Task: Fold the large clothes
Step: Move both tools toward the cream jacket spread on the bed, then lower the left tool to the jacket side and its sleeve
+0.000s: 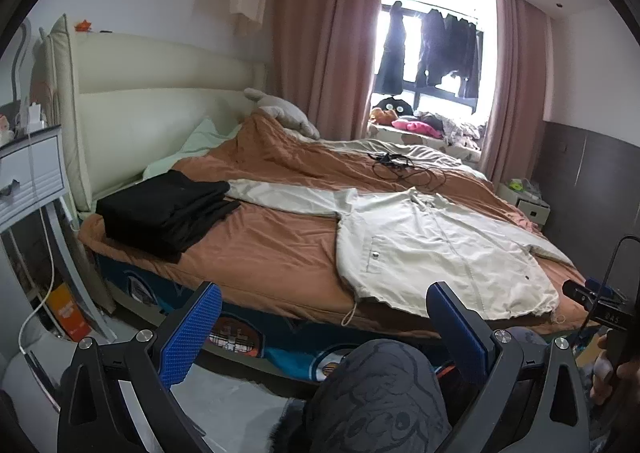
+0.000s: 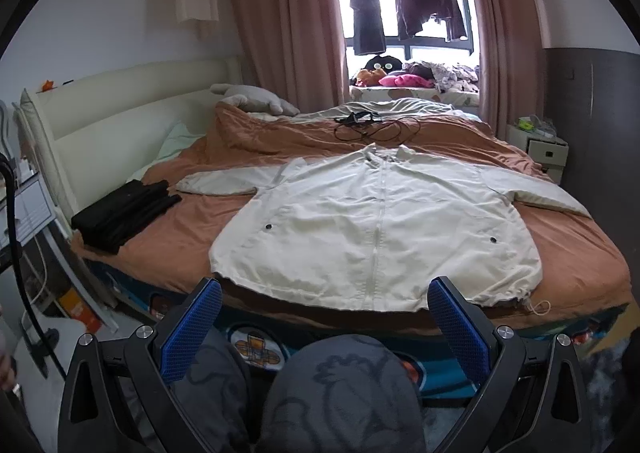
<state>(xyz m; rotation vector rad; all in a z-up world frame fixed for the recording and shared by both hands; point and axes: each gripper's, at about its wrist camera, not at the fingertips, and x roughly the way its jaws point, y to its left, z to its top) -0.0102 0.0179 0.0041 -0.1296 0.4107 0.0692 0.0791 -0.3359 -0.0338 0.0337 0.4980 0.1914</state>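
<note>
A cream zip-up jacket lies flat, front up, on the orange bedspread, sleeves spread to both sides, hem towards me. It also shows in the left wrist view, to the right. A stack of folded black clothes sits near the bed's left corner, also in the right wrist view. My left gripper is open and empty, short of the bed edge, left of the hem. My right gripper is open and empty, just in front of the hem's middle.
A black cable lies on the bed behind the jacket. A grey plush rests by the headboard. A white nightstand stands left, another right. My knees are below the grippers. Clothes hang at the window.
</note>
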